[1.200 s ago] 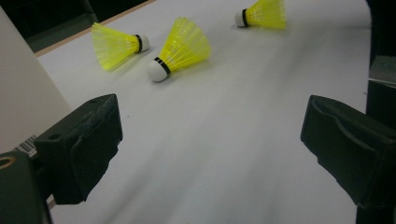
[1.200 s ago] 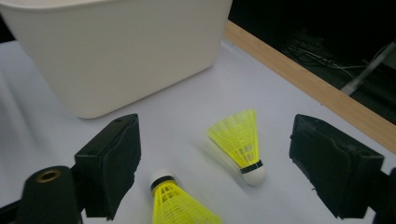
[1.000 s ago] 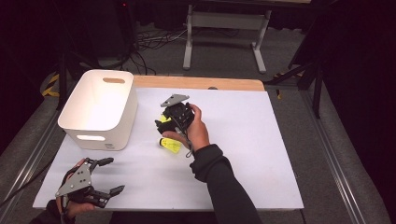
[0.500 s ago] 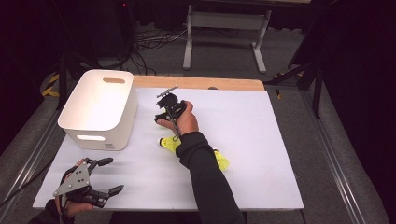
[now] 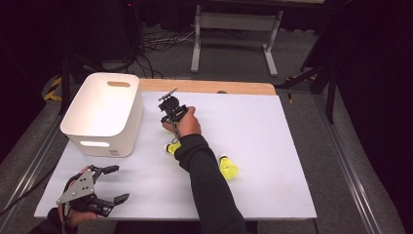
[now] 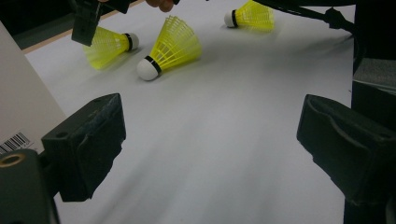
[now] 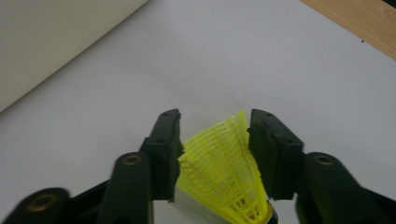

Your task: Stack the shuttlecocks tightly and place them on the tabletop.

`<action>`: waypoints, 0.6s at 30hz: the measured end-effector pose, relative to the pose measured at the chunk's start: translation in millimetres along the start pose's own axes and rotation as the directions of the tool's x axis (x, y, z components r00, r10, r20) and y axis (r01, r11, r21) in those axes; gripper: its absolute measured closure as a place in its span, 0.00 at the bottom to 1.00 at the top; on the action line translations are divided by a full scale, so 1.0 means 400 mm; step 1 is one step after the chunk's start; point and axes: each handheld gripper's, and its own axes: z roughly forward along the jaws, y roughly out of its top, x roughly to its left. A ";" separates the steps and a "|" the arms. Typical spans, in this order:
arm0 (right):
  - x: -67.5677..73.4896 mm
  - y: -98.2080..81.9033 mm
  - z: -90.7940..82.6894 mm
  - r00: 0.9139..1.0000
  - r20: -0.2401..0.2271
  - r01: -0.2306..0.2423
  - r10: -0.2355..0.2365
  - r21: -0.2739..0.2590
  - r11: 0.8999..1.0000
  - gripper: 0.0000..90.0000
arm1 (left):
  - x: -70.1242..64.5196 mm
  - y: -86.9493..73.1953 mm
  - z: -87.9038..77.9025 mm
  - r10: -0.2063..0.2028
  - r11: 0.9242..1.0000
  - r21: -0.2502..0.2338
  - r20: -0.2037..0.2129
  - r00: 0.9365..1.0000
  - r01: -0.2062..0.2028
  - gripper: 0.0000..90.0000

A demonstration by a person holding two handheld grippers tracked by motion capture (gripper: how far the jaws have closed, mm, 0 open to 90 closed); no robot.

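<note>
Right gripper (image 7: 214,154) low centre of the right gripper view, jaws just been closing, now pinching the yellow mesh skirt of a shuttlecock (image 7: 224,172) from both sides; skirt's wide end points up-frame, dark band at the cork end at the bottom edge. White table sheet (image 7: 233,60) behind it, white bin wall (image 7: 56,42) upper left, strip of wooden tabletop (image 7: 359,23) upper right.

High view: right gripper (image 5: 171,113) sits centre frame, just right of the white plastic bin (image 5: 104,114), hand wrapped round it, dark sleeve running down to the bottom edge. The held shuttlecock is mostly hidden under the gripper there. A second shuttlecock (image 5: 171,147) lies just below the hand, partly covered by the sleeve. A third shuttlecock (image 5: 227,166) lies right of the sleeve, lower centre.

Left gripper (image 5: 109,184) lower left of the high view, well apart from all shuttlecocks, jaws spread, nothing between them. Left gripper view: both black jaws wide apart at left and right edges, bare white sheet between. Upper part of that view: held shuttlecock (image 6: 109,44) upper left under the right gripper's jaw, second shuttlecock (image 6: 170,49) just beside it with white cork toward the camera, third (image 6: 250,15) at top centre-right. Bin wall with barcode label (image 6: 14,142) at left edge.
</note>
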 end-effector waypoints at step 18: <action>-0.004 0.009 -0.080 0.990 0.065 0.126 -0.126 0.012 0.992 1.00 | -0.001 -0.003 0.005 0.012 1.000 0.028 0.000 1.000 -0.012 0.10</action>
